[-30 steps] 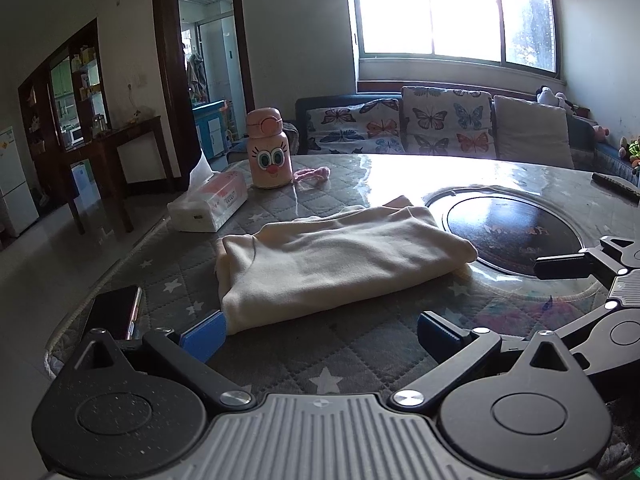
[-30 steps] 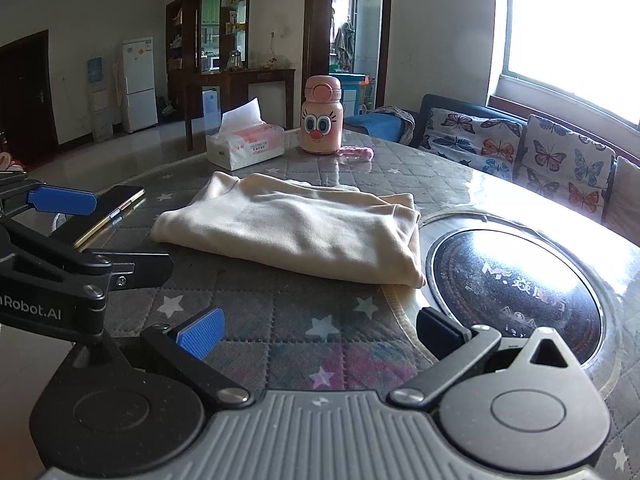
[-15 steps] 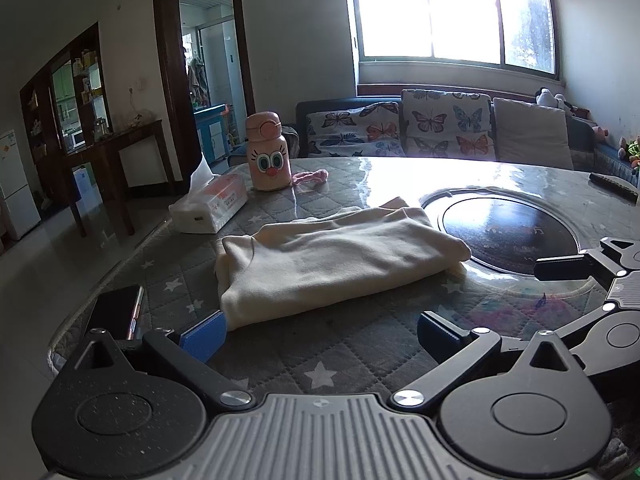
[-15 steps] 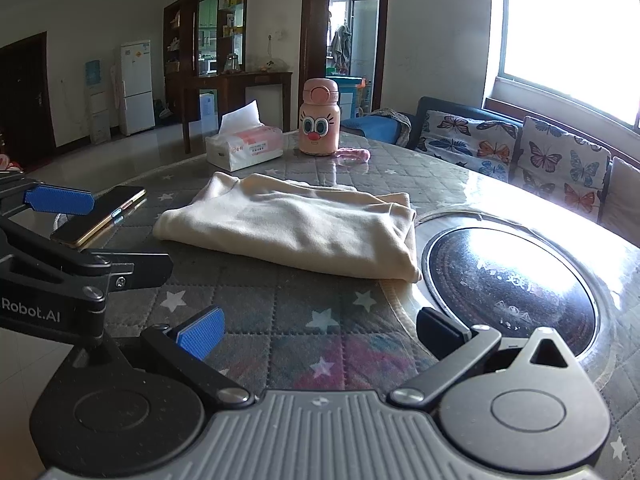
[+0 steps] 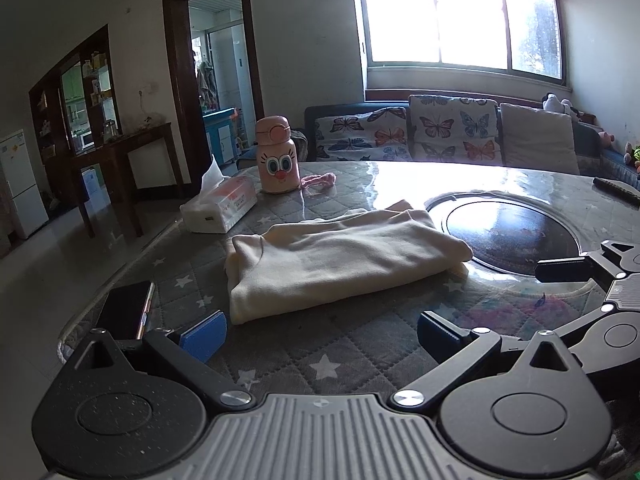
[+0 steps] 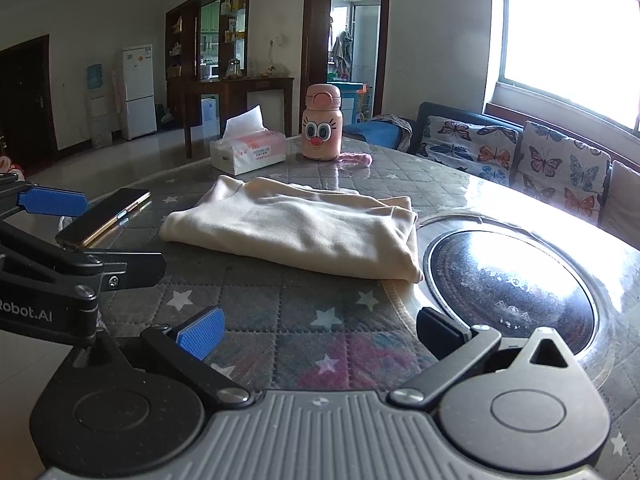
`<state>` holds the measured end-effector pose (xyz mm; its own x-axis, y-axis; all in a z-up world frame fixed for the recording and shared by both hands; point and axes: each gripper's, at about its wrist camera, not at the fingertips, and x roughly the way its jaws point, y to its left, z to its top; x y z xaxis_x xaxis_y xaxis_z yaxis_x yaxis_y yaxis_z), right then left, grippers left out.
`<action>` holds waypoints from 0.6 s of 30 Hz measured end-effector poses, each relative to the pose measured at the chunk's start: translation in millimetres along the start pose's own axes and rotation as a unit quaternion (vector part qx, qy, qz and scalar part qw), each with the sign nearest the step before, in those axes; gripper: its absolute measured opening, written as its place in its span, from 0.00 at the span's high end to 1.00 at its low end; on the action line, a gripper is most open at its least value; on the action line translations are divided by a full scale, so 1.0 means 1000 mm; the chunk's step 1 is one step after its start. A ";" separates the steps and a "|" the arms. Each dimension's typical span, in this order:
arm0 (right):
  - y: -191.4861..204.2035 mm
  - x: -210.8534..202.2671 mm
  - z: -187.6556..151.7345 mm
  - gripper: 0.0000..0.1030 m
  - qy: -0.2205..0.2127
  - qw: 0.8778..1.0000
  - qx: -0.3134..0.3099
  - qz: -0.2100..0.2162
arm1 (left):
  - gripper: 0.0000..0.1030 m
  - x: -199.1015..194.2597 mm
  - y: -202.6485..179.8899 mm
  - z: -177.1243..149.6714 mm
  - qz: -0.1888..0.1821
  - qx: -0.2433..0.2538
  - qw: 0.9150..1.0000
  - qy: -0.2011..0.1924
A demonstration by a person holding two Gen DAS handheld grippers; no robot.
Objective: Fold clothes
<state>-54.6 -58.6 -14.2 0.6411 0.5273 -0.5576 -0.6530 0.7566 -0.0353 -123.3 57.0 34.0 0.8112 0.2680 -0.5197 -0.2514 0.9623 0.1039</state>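
A cream garment (image 5: 340, 260) lies folded into a long rectangle on the quilted, star-patterned table (image 5: 320, 344). In the right wrist view the same garment (image 6: 296, 228) sits ahead and slightly left. My left gripper (image 5: 320, 330) is open, held back from the garment's near edge, with nothing between its blue pads. My right gripper (image 6: 320, 330) is also open and empty, short of the garment's right end. Each gripper shows at the side of the other's view.
A pink cartoon bottle (image 5: 278, 156), a tissue box (image 5: 220, 208) and a pink strap (image 5: 318, 179) stand beyond the garment. A phone (image 5: 126, 310) lies near the table's left edge. A dark round inset (image 5: 512, 236) fills the table's right side. A sofa stands behind.
Both grippers have drawn back slightly from the garment and stayed open. The garment has not moved.
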 end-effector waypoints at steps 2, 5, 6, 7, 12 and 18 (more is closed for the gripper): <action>0.000 -0.003 -0.002 0.00 -0.001 1.000 -0.001 0.001 | 0.00 -0.002 0.000 -0.002 0.003 0.000 1.000 0.000; 0.001 -0.004 -0.003 0.00 -0.001 1.000 -0.002 0.002 | 0.00 -0.004 -0.001 -0.003 0.005 -0.002 1.000 0.000; 0.001 -0.004 -0.004 0.00 -0.001 1.000 -0.001 0.002 | 0.00 -0.005 -0.001 -0.003 0.005 -0.002 1.000 0.000; 0.001 -0.004 -0.004 0.00 -0.001 1.000 0.000 0.003 | 0.00 -0.006 -0.001 -0.004 0.006 -0.003 1.000 0.000; 0.000 -0.005 -0.005 0.00 0.001 1.000 0.000 0.003 | 0.00 -0.005 -0.002 -0.005 0.007 -0.006 1.000 0.001; -0.001 -0.002 -0.005 0.00 0.004 1.000 0.002 0.006 | 0.00 -0.003 -0.002 -0.006 0.008 -0.009 1.000 0.003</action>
<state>-57.8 -62.5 -17.3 0.6291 0.5335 -0.5653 -0.6593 0.7515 -0.0244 -128.6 54.0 30.3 0.8032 0.2839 -0.5237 -0.2751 0.9565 0.0967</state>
